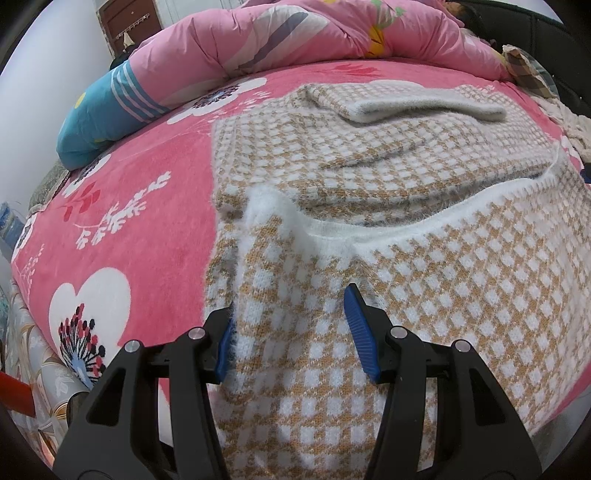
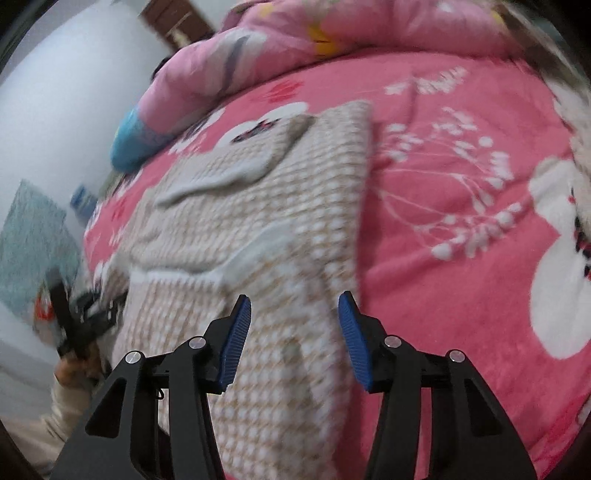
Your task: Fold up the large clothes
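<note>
Left wrist view: checked knit sweater (image 1: pixel 388 229), tan and white with fuzzy white trim, lies on the pink floral bed blanket (image 1: pixel 122 221), already partly folded, with a sleeve (image 1: pixel 424 105) laid across the far end and the near part doubled back toward the camera. Left gripper (image 1: pixel 291 332) sits over the near left edge of the sweater, jaws apart, left pad just at the fuzzy side edge, right pad on top of the knit; fabric lies between them but isn't pinched. Risk here: if it closes as it stands, it likely bunches only the top layer, or the left pad slides off the edge and catches nothing, so the fold lifts lopsided. Fuzzy trim could also snag on the ribbed pads. Pink quilt (image 1: pixel 295 33) and blue pillow (image 1: pixel 107 107) sit well beyond, no obstacle. Right wrist view: blurred, so detail is soft. Right gripper (image 2: pixel 295 332) hovers over the near right part of the sweater (image 2: pixel 258 229), jaws apart, nothing clamped; whether the pads touch the knit I can't tell. The sweater's right edge runs close to the right pad, with bare blanket (image 2: pixel 461 184) just beside it. Risk: closing there grabs blanket along with knit, or misses the edge. The other gripper (image 2: pixel 77 325) shows far left in a person's hand; uneven grips between the two would skew or undo the fold.
</note>
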Action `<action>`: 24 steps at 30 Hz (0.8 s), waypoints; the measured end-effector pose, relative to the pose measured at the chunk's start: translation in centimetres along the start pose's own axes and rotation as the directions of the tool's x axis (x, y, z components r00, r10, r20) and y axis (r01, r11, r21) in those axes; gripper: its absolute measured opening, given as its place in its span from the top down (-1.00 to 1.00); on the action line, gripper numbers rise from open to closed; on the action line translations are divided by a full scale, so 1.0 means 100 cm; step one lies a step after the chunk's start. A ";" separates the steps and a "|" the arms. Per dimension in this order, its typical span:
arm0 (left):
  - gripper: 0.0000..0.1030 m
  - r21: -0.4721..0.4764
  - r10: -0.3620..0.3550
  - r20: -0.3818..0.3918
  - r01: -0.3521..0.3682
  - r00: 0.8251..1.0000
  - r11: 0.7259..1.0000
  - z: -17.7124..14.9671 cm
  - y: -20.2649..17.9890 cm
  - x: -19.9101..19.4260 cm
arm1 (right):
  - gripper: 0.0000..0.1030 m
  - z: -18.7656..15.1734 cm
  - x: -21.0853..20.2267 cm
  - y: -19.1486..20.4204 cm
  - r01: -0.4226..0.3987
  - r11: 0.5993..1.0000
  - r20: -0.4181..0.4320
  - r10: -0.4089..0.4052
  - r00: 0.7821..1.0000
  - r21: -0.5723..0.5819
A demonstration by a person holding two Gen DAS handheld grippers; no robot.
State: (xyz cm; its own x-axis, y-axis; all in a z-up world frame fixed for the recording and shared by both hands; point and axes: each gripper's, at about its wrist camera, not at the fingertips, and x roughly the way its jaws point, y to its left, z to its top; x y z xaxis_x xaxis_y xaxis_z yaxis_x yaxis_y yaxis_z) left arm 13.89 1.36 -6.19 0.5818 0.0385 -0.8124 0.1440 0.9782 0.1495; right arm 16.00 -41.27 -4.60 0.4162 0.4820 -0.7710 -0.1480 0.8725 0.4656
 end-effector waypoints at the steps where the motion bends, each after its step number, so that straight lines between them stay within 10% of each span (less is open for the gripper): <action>1: 0.00 0.000 -0.001 0.000 0.001 1.000 1.000 0.000 0.000 0.000 | 0.06 0.001 0.004 -0.007 -0.010 0.999 -0.013 0.010 1.000 0.030; 24: 0.00 0.009 0.010 -0.004 -0.010 1.000 1.000 0.005 -0.004 0.005 | 0.20 -0.009 0.033 0.008 -0.154 0.987 -0.182 0.144 0.973 -0.043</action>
State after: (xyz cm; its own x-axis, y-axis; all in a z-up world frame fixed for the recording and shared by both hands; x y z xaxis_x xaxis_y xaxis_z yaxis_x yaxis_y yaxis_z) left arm 14.47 0.92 -6.35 0.5803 0.0486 -0.8129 0.1456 0.9759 0.1623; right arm 16.40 -38.95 -7.17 0.2198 0.6089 -0.7622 -0.2484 0.7905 0.5599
